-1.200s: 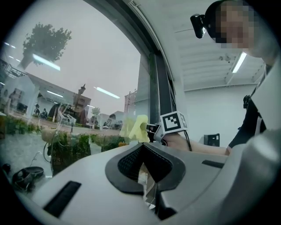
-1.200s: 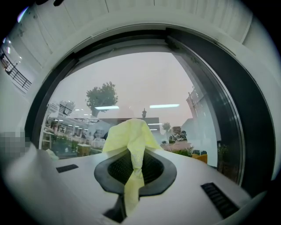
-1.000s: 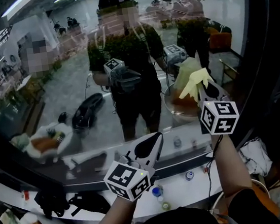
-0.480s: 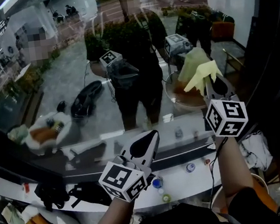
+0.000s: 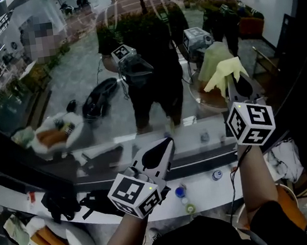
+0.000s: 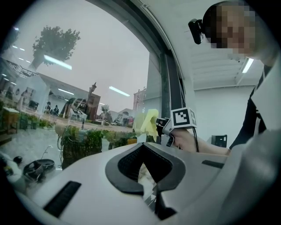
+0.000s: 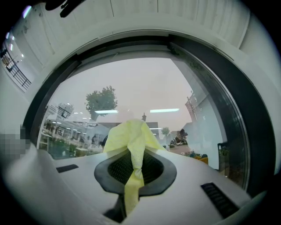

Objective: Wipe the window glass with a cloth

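- Fingers of the right gripper (image 7: 134, 154) are clamped together on a yellow cloth (image 7: 130, 137). One strip of it hangs down between the dark pads and the rest bunches up above the fingertips.
- Cloth position: raised at the right side of the window glass (image 5: 74, 73), with its loose end meeting its own pale reflection in the pane, so it appears to lie against the glass.
- Right gripper posture in the head view: pointed up and forward, with the marker cube (image 5: 250, 123) below the cloth and the person's forearm (image 5: 256, 178) beneath it.
- Left gripper (image 6: 147, 165) state: fingers closed, with nothing between them.
- Left gripper position: lower and to the left of the right one, well apart from the cloth, aimed toward the lower pane above the white sill (image 5: 208, 196).
- Sill contents: a few small bottles (image 5: 179, 192) stand on it, between the two forearms.
- Window surround: a dark frame (image 7: 239, 132) runs along the pane's right edge.
- Glass surface: it reflects the person and both grippers.
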`<state>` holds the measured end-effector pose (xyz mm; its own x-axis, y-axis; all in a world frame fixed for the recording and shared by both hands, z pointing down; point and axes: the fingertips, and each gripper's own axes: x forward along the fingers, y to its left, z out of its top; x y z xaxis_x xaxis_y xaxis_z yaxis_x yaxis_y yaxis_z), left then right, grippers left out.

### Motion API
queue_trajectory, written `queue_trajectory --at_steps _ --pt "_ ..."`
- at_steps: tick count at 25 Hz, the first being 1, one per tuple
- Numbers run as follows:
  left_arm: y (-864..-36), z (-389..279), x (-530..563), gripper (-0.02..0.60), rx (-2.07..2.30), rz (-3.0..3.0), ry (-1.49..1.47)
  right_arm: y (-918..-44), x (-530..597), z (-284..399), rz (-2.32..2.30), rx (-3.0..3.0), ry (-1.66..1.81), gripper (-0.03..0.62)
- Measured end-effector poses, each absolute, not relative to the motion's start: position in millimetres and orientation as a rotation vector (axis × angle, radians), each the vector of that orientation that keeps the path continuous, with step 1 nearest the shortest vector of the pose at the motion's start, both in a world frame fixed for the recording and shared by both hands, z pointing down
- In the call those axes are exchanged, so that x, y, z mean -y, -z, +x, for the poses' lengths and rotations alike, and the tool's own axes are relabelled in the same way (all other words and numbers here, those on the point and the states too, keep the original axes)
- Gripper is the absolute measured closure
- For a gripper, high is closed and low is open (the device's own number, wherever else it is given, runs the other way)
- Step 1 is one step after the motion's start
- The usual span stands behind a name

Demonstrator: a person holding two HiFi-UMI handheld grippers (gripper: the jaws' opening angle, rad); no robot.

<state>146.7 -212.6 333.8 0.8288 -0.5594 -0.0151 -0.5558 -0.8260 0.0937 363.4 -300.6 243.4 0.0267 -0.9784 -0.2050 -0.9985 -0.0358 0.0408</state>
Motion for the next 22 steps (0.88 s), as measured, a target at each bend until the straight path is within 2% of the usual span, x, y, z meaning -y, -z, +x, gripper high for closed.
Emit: queue_trajectory --at_steps 10,22 --pt "-334.1 32.8 205.9 0.583 1.000 2.898 0.069 -237.2 313.7 249.2 -2.111 -2.139 -0.274 0.557" --pt "-344.2 -63.1 202.3 0.583 1.118 2.832 0.127 -231.4 328.7 122.1 -2.066 -2.245 -0.368 0.557"
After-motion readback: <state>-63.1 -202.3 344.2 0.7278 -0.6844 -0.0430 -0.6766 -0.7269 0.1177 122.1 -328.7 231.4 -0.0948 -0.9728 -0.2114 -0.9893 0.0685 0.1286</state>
